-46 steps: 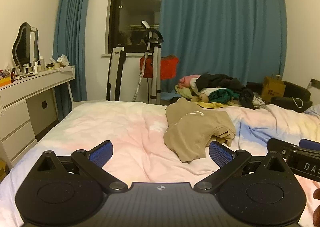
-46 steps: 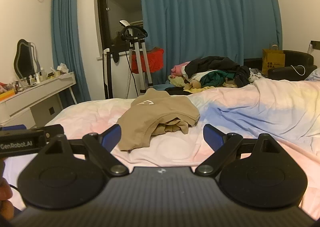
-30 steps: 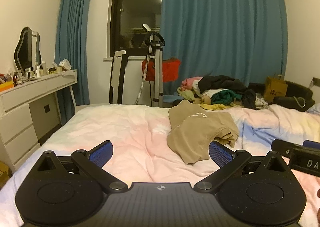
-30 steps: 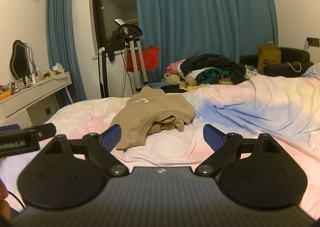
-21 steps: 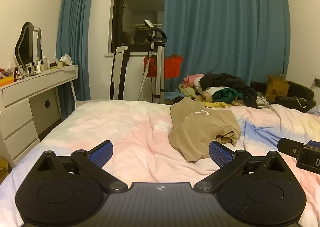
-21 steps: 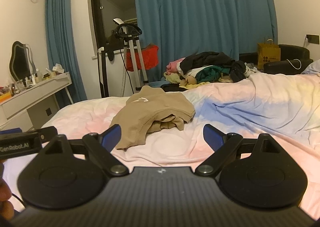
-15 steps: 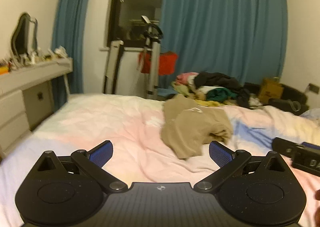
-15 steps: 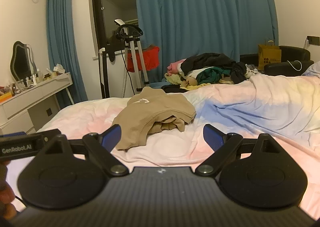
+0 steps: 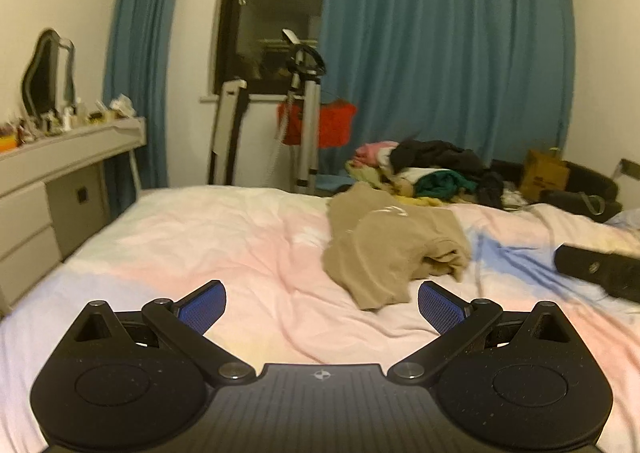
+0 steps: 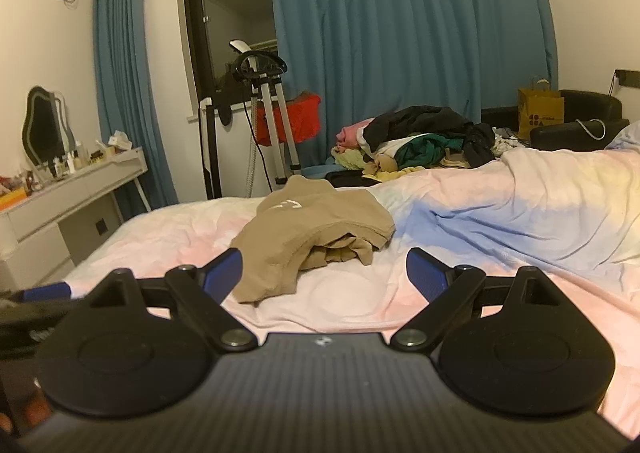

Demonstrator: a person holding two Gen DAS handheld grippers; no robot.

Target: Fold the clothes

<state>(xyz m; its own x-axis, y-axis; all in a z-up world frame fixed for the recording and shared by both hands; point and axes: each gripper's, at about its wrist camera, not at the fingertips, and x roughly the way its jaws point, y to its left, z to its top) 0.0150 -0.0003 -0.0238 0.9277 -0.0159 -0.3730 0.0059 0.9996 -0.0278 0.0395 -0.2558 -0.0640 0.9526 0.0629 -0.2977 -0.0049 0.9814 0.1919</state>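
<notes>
A: Where do the grippers stand?

B: The left gripper and the right gripper both hover low over the bed, each with its blue pads spread wide and nothing between them.

A: And the clothing?

B: One tan shirt lies crumpled on the bed, beyond both grippers and apart from them. From the left wrist it sits ahead and to the right; from the right wrist, ahead and slightly left.

A: Does either view add anything?

B: The left wrist view shows the right gripper's black body at its right edge; the right wrist view shows a blue fingertip low at its left. One pile of clothes sits far behind the bed, and one white dresser on the left.
</notes>
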